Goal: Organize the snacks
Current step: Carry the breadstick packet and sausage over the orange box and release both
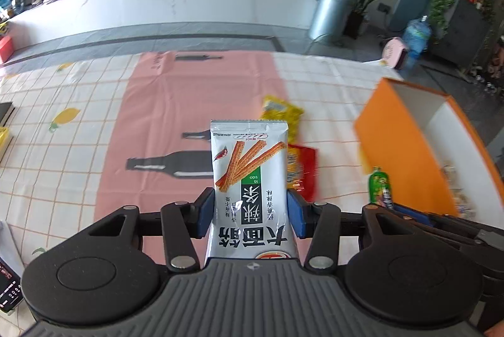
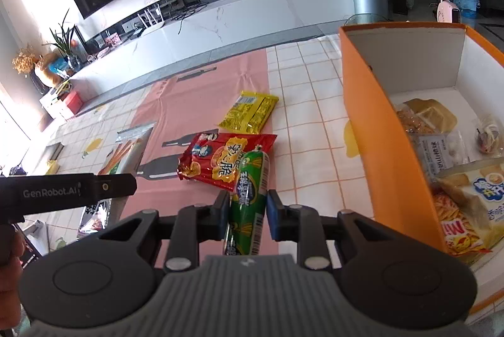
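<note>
While both hands hold snacks clear of the counter (image 2: 315, 91), the moment shows two grasps made and no deposit yet. The left gripper (image 1: 250, 215) has its fingers clamped on the two long edges of a white spicy-strip packet (image 1: 249, 179), whose long axis runs straight ahead along the fingers, its far end raised above the patterned cloth. The right gripper (image 2: 247, 215) has its fingers drawn close together on a green sausage stick (image 2: 250, 195), likewise lying lengthwise between them and projecting forward.

The orange box (image 2: 365, 116) stands open to the right of both grippers; it already holds several packets. In the right wrist view its near wall lies just beside the right fingers, whereas in the left wrist view the box sits well off to the right, with the right gripper between. The right hand is therefore judged the nearer, and a short carry rightward over the wall should serve it first.

A red snack bag (image 2: 220, 160) and a yellow packet (image 2: 249, 113) lie flat on the counter ahead, untouched.

Risk: the long white packet may catch the box rim if carried low.
</note>
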{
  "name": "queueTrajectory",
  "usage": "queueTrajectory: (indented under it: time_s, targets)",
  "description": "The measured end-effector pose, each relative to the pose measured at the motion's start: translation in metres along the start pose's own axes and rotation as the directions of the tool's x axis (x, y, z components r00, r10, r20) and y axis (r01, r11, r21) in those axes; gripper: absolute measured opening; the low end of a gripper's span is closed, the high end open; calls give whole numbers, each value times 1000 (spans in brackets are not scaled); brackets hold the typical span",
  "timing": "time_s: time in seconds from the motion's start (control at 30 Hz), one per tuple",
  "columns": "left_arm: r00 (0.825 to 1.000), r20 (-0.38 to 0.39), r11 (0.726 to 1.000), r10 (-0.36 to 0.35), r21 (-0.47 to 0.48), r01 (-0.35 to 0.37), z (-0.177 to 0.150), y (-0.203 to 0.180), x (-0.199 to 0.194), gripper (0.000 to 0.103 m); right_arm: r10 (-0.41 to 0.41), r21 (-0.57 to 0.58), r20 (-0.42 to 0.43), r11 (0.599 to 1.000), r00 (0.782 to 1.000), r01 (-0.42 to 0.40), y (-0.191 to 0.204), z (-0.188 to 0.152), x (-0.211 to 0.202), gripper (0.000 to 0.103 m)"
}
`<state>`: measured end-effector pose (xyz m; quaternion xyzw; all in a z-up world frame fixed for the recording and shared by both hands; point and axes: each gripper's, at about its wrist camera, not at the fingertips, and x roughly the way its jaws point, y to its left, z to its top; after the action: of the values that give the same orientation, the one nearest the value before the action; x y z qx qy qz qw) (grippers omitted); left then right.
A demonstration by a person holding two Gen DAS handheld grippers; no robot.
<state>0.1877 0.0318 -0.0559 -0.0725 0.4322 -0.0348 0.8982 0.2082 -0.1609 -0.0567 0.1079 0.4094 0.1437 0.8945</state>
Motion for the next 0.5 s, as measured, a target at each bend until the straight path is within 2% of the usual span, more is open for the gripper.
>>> queueTrajectory:
  time_s: [0.17, 0.33, 0.5]
  targets:
    - [993, 23, 991, -113, 68, 112, 11, -46, -20, 55, 30, 47, 51, 998, 998, -32, -26, 11, -46, 22]
    - [973, 13, 963, -228, 152, 224, 24, -105, -21, 55, -5, 69, 98, 998, 995, -2, -70, 27, -88, 22]
    - [962, -18, 926, -272, 267, 267, 43, -168, -7, 55, -65, 51, 73, 997, 995, 61, -124, 50, -109, 22]
